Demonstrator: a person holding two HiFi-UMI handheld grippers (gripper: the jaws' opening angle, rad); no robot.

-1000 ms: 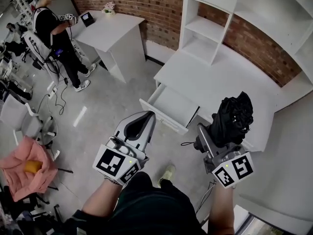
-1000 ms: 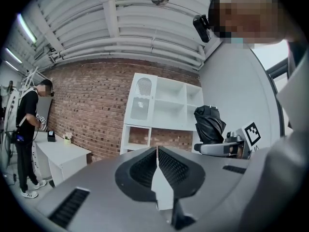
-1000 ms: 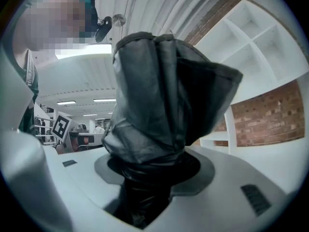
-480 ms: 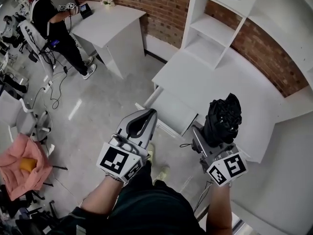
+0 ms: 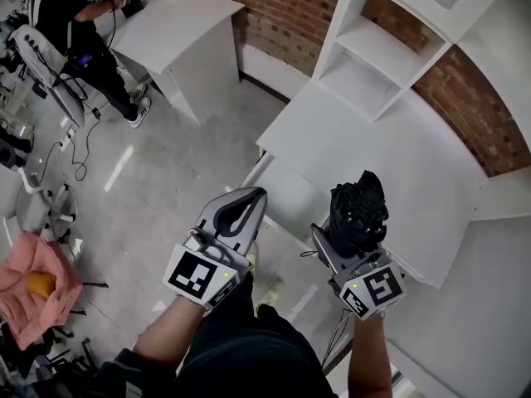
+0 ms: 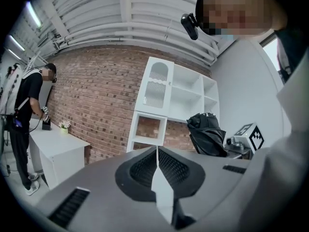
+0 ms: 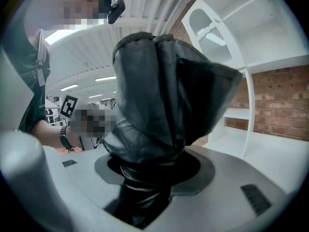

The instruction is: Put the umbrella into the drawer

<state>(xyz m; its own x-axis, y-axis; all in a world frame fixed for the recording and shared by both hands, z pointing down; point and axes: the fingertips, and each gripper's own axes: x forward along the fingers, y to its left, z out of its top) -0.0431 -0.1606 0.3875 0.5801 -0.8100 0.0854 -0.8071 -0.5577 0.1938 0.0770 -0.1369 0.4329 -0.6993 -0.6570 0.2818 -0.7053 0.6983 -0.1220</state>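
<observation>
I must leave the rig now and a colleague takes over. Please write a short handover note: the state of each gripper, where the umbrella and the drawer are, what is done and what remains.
Left gripper: tongs shut, empty, held low beside the drawer.
Right gripper: tongs shut on the folded black umbrella, which stands upright over the near edge of the white desk.
Drawer: pulled out from the desk, between the two grippers in the head view.
Done: umbrella grasped, drawer open.
Left: lower the umbrella into the drawer and release it.
</observation>
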